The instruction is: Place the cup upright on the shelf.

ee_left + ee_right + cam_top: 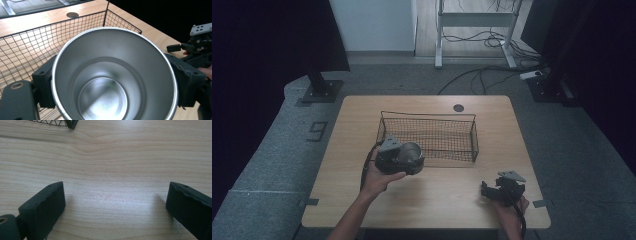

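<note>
Steel cup [113, 75] sits clamped between the left gripper [404, 160] jaws, by the wire basket [427, 132]; right gripper [492, 190] jaws gape empty near the desk's front right corner

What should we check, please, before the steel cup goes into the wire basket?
1. Left gripper clamped on the steel cup: ok.
2. Cup empty: ok.
3. Wire basket empty, room for the cup: ok.
4. Cup already over the basket: not ok, it hangs at the near left corner.
5. Right gripper open, low over the table, apart from the basket: ok.
6. Firmness of grip: cannot tell.
</note>
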Motion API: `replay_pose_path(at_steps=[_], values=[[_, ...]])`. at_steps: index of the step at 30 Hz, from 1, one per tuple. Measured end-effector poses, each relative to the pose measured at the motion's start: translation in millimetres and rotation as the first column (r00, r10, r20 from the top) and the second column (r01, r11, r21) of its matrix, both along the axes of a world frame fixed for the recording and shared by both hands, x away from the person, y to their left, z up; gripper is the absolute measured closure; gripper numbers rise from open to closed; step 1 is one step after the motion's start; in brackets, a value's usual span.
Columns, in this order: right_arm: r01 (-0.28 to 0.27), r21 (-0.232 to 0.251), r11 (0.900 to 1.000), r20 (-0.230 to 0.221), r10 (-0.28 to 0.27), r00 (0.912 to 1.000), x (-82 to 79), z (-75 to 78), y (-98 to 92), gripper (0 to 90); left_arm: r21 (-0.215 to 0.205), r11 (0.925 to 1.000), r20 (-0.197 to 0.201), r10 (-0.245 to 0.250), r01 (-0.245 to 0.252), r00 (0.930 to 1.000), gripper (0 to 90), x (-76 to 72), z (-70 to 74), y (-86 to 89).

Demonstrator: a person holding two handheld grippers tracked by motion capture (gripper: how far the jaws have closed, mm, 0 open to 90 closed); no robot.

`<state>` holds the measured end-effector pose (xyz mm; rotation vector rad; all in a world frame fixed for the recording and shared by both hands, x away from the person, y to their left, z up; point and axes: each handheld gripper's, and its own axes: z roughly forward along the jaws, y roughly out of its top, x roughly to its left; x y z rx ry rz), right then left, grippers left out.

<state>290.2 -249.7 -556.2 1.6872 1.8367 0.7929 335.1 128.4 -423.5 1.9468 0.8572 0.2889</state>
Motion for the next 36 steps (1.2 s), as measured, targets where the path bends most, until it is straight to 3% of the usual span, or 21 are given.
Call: replay_pose_path(at_steps=[36], values=[[0.000, 0.000, 1.000, 0.001, 0.000, 1.0000, 0.1, 0.0, -0.1, 2.4, -0.004, 1.0000, -0.002, 0.005, -0.005, 1.0000, 14.3, 18.0, 13.8, -1.4]])
